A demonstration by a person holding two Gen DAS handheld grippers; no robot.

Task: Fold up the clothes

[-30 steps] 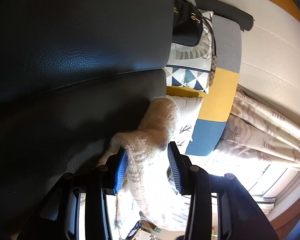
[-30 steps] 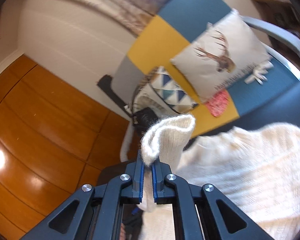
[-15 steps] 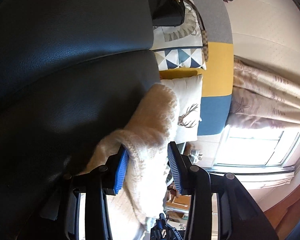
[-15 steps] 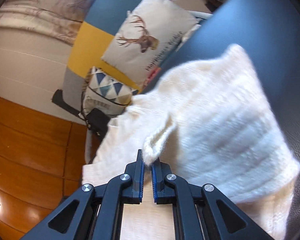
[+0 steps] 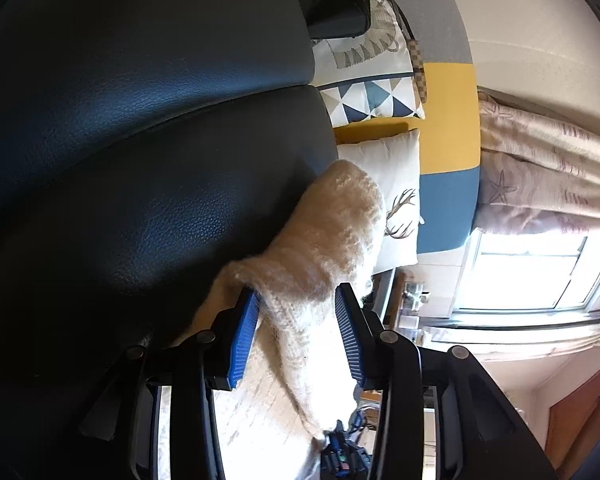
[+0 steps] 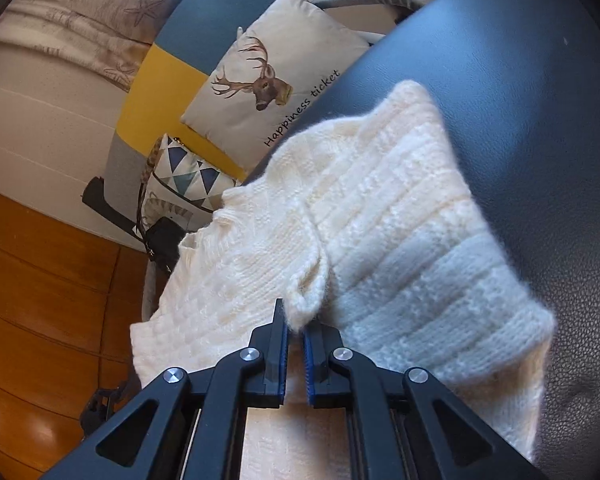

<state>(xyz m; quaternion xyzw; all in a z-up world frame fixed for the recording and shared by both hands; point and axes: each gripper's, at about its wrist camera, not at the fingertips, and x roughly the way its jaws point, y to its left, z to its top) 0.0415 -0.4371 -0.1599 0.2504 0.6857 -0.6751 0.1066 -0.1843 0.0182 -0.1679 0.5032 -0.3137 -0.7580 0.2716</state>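
On the dark leather seat (image 6: 540, 128), a cream knitted sweater (image 6: 380, 216) is lying partly folded, its ribbed hem toward the near right and one layer doubled over the body. The right gripper (image 6: 295, 328) is sitting with its blue pads almost together, pinching a fuzzy fold of the sweater's edge between them. In the left wrist view the left gripper (image 5: 296, 320) is standing wide open, its blue pads well apart on either side of a raised ridge of the sweater (image 5: 324, 248); the knit is touching the left pad, but the jaws are not clamping it. Just beyond the seat's far edge a deer-print cushion (image 6: 272, 76) is leaning against a chair back in blue, yellow and grey (image 6: 168, 76), with a triangle-patterned cushion (image 6: 184, 176) and a black handbag (image 6: 162, 236) beside it. Patterned curtains (image 5: 548, 176) are hanging next to a bright window (image 5: 536, 272), and wooden flooring (image 6: 40, 280) is showing at the left.
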